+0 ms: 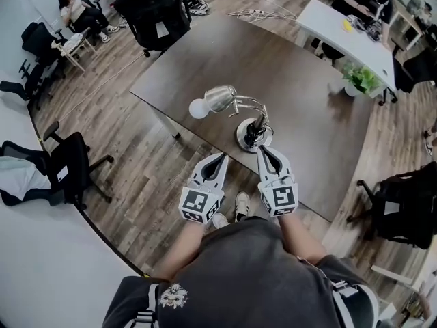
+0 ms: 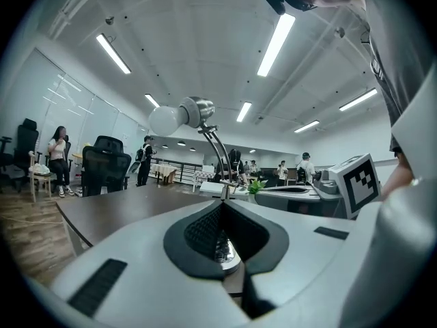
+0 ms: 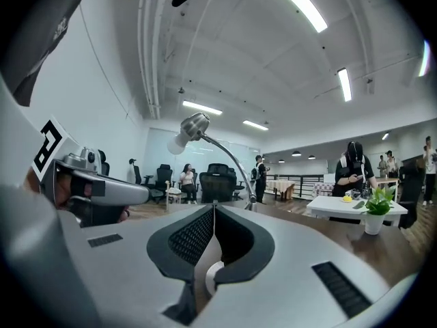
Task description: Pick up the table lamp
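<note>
The table lamp [image 1: 235, 111] stands on the dark brown table [image 1: 300, 115] close to its near edge. It has a chrome shade, a white bulb [image 1: 198, 108], a curved chrome neck and a round base [image 1: 251, 137]. My left gripper [image 1: 224, 156] is shut and empty, its tip just short of the base, to its left. My right gripper [image 1: 261, 149] is shut and empty, its tip at the base's near rim. In the left gripper view the lamp's shade [image 2: 196, 111] rises above the gripper [image 2: 220, 205]. The right gripper view shows the shade [image 3: 194, 126] above the gripper [image 3: 213, 208].
A potted plant [image 1: 360, 79] sits by the table's far right corner, beside a white desk [image 1: 345, 33]. Black office chairs [image 1: 156, 12] stand beyond the table, at the left [image 1: 65, 169] and at the right [image 1: 403, 207]. People stand and sit in the background.
</note>
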`<state>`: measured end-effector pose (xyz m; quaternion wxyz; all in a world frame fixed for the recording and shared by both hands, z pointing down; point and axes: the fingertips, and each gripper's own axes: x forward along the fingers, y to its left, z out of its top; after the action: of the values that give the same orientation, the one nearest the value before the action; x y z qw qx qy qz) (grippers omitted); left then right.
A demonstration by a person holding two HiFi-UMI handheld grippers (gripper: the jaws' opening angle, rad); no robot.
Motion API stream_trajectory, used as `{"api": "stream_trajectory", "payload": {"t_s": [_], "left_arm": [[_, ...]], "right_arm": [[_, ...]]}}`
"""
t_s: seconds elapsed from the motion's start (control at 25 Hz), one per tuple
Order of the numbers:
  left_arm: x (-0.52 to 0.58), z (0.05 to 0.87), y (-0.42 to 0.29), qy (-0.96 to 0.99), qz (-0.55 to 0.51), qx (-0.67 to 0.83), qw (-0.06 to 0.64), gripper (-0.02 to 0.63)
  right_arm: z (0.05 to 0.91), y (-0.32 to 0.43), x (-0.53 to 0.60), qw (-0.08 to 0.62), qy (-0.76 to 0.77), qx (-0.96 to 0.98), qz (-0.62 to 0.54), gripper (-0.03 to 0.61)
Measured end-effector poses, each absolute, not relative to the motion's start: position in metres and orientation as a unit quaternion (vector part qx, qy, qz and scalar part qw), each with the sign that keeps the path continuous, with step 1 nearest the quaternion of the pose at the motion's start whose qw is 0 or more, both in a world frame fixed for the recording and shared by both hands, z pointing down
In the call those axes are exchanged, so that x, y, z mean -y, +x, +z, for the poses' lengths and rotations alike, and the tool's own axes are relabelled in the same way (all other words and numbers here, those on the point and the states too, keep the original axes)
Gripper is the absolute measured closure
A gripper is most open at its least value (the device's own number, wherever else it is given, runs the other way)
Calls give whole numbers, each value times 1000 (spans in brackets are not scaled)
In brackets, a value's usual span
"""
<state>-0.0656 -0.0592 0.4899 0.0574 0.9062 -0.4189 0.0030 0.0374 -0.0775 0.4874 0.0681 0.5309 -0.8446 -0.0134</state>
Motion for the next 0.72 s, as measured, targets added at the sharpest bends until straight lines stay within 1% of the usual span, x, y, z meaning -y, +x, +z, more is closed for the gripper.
{"api": "stream_trajectory", "payload": {"t_s": [0.2, 0.6, 0.64, 0.68, 0.72], "left_arm": [[82, 497, -55, 904, 15, 424, 57, 607], [102, 507, -48, 897, 26, 436, 61, 607], [103, 508, -47, 897, 27, 436, 61, 607], [105, 509, -47, 897, 28, 437, 61, 607], [107, 511, -47, 897, 29, 438, 61, 607]], "right_arm": [[499, 54, 106, 79, 529, 845, -15, 551], [518, 61, 130, 73, 537, 841, 4, 548], [520, 62, 134, 72, 538, 840, 8, 538], [523, 62, 138, 72, 537, 841, 12, 487], [525, 61, 142, 72, 535, 842, 16, 418]]}}
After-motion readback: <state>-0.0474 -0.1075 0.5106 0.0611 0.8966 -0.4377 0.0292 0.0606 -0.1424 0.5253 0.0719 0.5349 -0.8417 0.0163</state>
